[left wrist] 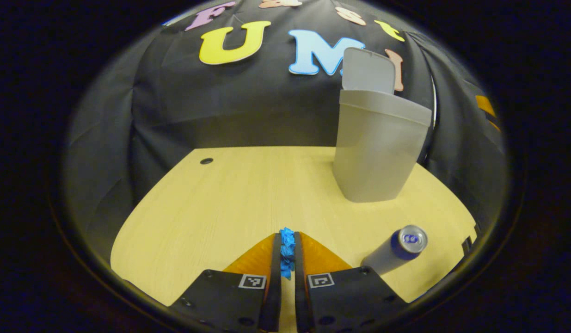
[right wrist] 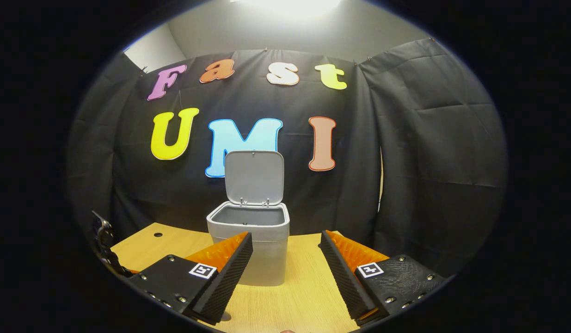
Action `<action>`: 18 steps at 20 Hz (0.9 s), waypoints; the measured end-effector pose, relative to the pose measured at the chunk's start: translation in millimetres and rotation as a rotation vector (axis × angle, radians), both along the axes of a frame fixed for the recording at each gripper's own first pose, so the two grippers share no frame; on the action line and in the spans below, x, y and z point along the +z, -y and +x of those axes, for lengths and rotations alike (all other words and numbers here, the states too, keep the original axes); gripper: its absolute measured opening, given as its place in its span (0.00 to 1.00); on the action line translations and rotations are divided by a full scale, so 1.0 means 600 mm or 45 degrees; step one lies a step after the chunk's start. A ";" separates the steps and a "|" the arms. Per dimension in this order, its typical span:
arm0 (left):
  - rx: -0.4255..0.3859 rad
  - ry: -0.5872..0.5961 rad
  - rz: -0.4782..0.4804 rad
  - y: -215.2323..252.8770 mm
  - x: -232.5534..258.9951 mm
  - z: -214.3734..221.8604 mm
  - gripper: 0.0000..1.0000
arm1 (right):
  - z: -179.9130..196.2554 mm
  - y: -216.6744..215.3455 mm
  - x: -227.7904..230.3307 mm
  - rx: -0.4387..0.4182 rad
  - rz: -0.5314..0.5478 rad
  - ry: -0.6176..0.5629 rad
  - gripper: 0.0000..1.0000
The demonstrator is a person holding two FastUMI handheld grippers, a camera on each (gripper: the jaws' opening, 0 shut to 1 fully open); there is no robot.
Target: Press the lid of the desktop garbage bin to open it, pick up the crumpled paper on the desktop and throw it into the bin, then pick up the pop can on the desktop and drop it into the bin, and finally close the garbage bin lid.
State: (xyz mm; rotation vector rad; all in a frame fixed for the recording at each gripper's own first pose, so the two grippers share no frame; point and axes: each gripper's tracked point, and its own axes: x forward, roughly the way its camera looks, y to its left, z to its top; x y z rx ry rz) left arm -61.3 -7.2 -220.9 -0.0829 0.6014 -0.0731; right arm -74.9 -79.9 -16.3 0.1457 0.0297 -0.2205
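Two hand-held grippers were at work over the bench (left wrist: 211,203). The left hand-held gripper (left wrist: 287,252) had its fingers drawn nearly together, both pressing on the blue crumpled paper (left wrist: 287,252), which stood squeezed between them above the bench's near edge. In the left gripper view the bin (left wrist: 375,148) stood at the far right part of the bench, close to the far edge, with its lid (left wrist: 368,70) swung up and leaning back toward the cloth wall. The can (left wrist: 395,250) lay on its side near the right edge of the bench, its top end facing the camera, apart from the bin and just beside the left hand-held gripper's right finger. A small dark hole (left wrist: 206,161) showed in the bench near its far left corner.

The right hand-held gripper (right wrist: 285,256) had its fingers spread wide with nothing between them. In the right gripper view the bin (right wrist: 255,249) stood straight ahead, seen through the gap between the fingers, its lid (right wrist: 254,177) upright and its mouth uncovered. Whether anything lay inside the bin could not be told. The bench (right wrist: 308,286) ran under both fingers there.
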 end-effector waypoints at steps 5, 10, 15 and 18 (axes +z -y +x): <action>-0.080 0.172 0.013 0.057 0.108 0.053 0.19 | -0.005 0.023 0.000 -0.029 0.035 0.020 0.95; -0.154 0.303 0.032 0.117 0.190 0.092 0.18 | -0.009 0.051 -0.007 -0.056 0.058 0.037 0.95; -0.221 0.441 0.025 0.189 0.271 0.145 0.21 | -0.010 0.068 -0.025 -0.056 0.066 0.013 0.95; -0.269 0.526 0.027 0.237 0.315 0.175 0.18 | -0.008 0.072 -0.038 -0.058 0.070 -0.009 0.95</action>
